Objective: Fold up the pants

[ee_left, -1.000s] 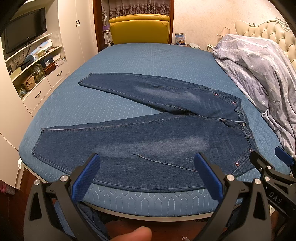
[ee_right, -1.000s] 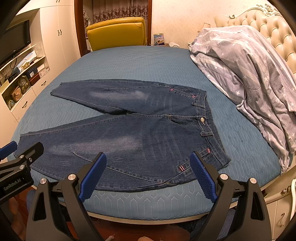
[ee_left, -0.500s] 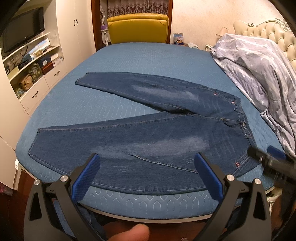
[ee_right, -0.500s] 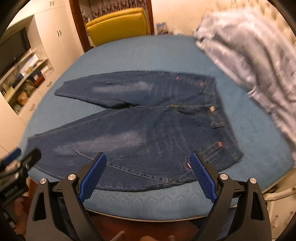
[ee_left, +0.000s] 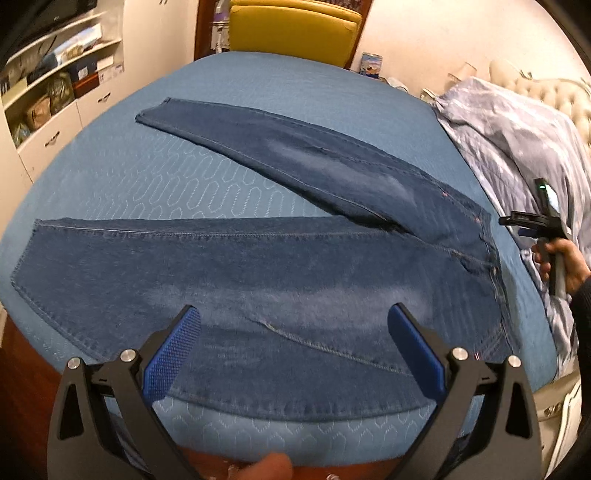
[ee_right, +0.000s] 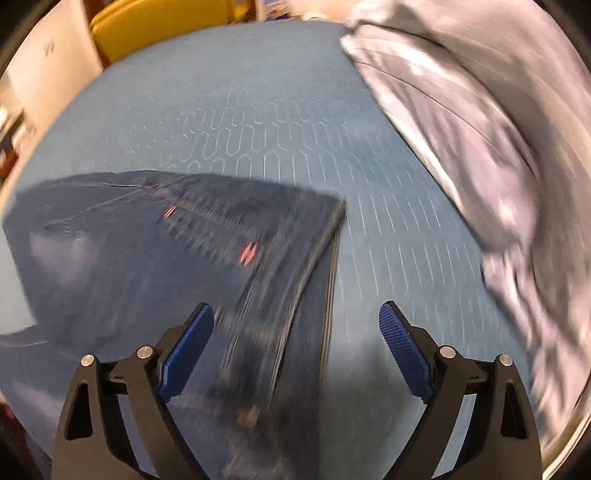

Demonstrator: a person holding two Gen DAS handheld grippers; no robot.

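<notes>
On the blue quilted bed (ee_left: 155, 192), dark denim pants (ee_left: 280, 280) lie flat, legs splayed in a V, faded patches on the thighs, waistband toward the grey duvet (ee_left: 517, 147). Both tools, left tool (ee_left: 293, 347) and right tool (ee_right: 295, 347), are spread apart, empty.

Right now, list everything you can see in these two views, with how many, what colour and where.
jeans: one pair, dark blue denim, spread flat on the bed, legs apart in a V, waistband toward the right.
bed cover: one, blue quilted, under the jeans.
duvet: one, grey with pale stars, heaped at the right by the headboard.
headboard: one, cream tufted, far right.
chair: one, yellow, beyond the far edge of the bed.
shelves: white unit, far left, holding bags and boxes.
left hand-held gripper: black with blue pads, open, over the near leg.
right hand-held gripper: same colours, open, over the waistband; image blurred.
hand: one, at the right, holding the right hand-held gripper's handle.
</notes>
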